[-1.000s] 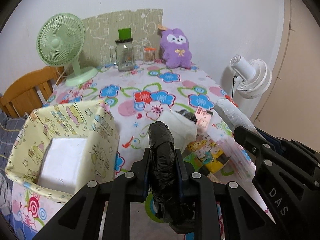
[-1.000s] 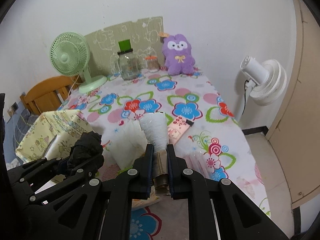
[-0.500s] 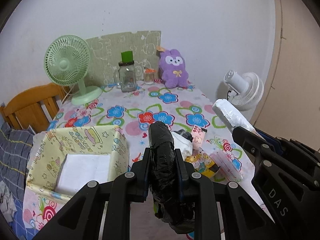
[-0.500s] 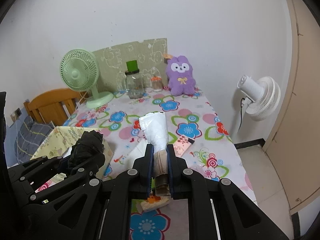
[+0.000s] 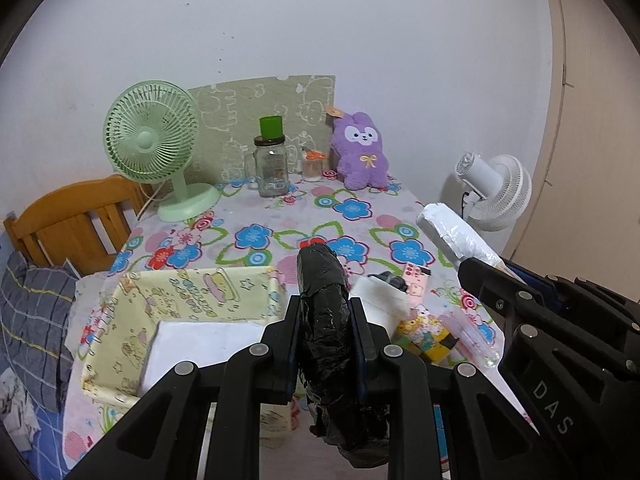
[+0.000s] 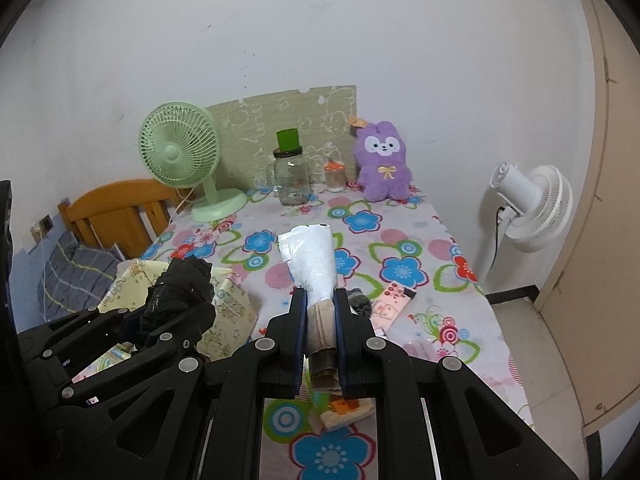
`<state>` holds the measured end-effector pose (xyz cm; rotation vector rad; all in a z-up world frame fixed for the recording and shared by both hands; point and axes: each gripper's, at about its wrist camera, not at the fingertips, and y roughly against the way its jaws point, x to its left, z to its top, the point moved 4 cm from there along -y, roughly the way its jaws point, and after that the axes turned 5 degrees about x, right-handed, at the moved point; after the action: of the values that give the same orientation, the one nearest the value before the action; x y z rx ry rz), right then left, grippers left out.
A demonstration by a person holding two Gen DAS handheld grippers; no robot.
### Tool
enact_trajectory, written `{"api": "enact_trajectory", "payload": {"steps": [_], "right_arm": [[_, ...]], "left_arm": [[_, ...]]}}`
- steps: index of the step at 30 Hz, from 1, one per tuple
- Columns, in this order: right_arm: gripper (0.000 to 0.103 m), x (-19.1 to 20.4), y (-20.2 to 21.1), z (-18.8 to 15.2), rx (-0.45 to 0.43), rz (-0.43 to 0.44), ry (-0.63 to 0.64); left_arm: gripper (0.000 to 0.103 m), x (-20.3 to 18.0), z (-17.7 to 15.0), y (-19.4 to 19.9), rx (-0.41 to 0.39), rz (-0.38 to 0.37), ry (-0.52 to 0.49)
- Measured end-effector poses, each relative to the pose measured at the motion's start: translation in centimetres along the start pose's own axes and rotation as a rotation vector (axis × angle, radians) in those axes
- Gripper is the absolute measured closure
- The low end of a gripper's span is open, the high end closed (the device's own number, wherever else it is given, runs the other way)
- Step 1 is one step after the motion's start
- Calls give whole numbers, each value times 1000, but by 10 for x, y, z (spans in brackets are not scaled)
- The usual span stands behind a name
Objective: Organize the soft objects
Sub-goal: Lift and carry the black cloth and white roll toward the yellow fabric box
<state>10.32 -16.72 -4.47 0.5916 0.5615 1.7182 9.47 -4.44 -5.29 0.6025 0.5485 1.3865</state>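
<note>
Left claw [image 5: 324, 332]: you pinch the black roll [image 5: 324, 308].
Right claw [image 6: 320, 320]: pinching the white roll [image 6: 310, 256].
Change: both lifted higher; box [image 5: 120, 320] probably next.

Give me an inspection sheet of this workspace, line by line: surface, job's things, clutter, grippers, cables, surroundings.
Surface: table under a flowered cloth.
Job's things: black bag roll and white bag roll, both held above the table; yellow fabric bin near the left edge, holding something white.
Clutter: green fan, glass jar, purple plush, pink packet.
Grippers: left gripper shut on black roll; right gripper shut on white roll.
Cables: white fan's cord.
Surroundings: wooden chair, white fan.
</note>
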Motion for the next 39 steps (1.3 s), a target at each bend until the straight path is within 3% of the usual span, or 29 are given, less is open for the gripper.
{"api": "enact_trajectory", "payload": {"steps": [24,39], "right_arm": [[88,75,-47,17,78,62,106],[87,120,-85,19,152,157,173]], "left_arm": [[82,76,2,-23,34,64,46],[81,107,-9,-53,115,91,43]]}}
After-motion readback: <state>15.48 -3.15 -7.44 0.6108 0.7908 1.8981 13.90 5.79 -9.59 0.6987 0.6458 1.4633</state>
